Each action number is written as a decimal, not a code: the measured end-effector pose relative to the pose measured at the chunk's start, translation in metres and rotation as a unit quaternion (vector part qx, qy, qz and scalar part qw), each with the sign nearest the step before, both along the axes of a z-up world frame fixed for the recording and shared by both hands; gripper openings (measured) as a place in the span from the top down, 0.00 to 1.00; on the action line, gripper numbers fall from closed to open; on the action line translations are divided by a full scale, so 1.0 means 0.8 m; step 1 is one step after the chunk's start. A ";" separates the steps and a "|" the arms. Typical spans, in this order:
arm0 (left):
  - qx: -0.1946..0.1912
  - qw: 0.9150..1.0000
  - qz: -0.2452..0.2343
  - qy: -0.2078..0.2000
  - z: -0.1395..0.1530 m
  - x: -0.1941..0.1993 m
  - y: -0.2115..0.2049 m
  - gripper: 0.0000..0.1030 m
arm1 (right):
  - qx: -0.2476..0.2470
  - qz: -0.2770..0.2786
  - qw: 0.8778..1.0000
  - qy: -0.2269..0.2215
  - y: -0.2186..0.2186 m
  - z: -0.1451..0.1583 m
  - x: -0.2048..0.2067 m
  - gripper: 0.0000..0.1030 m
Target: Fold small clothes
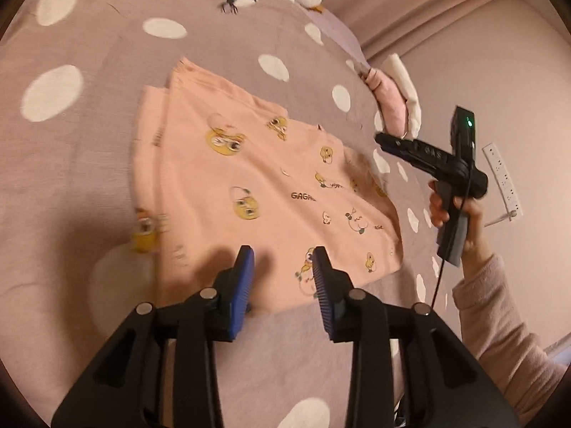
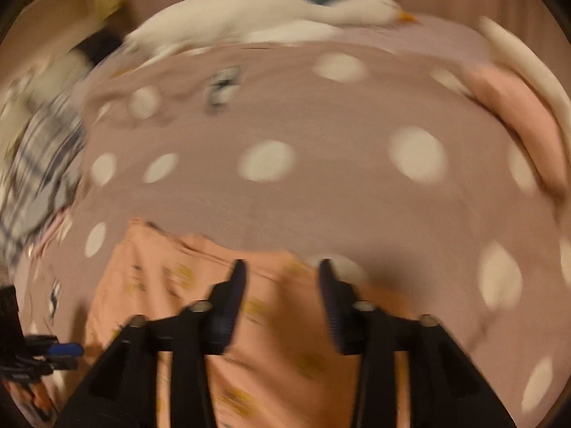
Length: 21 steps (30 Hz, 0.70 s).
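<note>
**A:** Where are your tongs right now?

**B:** My left tongs (image 1: 283, 271) hang over the near edge of the peach garment (image 1: 257, 178), jaws apart, nothing between the blue pads (image 1: 242, 285). My right tongs (image 2: 282, 285) are apart too and empty, held above the garment's right side; that view is smeared, so I won't claim finer detail.

**A:** And the garment itself?

**B:** It lies flat on the dotted bed cover (image 1: 89, 164), already doubled over, with layered edges stacked at its far left corner. It looks part folded, with at least one more fold to make, I judge.

**A:** So how do you do that fold well?

**B:** I'd pinch both near corners through every layer, so no lower ply stays behind. Then lift low and level, carry the edge over evenly, and line it up with the far edge before letting go.

**A:** Anything further off to mind?

**B:** A small pink and white pile (image 1: 396, 100) sits at the far right, and a white toy goose (image 2: 271, 14) lies beyond; both are well apart.
</note>
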<state>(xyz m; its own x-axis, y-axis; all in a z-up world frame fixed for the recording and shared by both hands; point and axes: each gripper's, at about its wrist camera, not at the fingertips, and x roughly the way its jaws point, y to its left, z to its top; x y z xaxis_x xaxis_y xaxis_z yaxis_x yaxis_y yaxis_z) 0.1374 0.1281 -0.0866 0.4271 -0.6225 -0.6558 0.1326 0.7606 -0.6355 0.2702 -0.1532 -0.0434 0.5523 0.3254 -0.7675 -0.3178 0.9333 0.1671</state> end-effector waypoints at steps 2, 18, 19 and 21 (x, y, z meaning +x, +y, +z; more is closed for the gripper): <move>-0.005 1.000 0.000 0.010 -0.007 0.008 -0.011 0.68 | -0.003 -0.020 1.000 0.010 -0.025 -0.011 -0.002 0.55; 0.030 0.998 0.038 0.029 -0.015 0.027 -0.012 0.60 | -0.057 -0.017 0.998 0.002 -0.005 -0.072 0.024 0.87; 0.032 0.998 0.040 0.029 -0.016 0.029 -0.013 0.60 | -0.064 -0.014 0.998 -0.010 -0.001 -0.070 0.022 0.93; 0.038 0.998 0.041 0.027 -0.017 0.031 -0.013 0.60 | -0.064 -0.009 0.997 -0.032 0.002 -0.062 0.014 0.96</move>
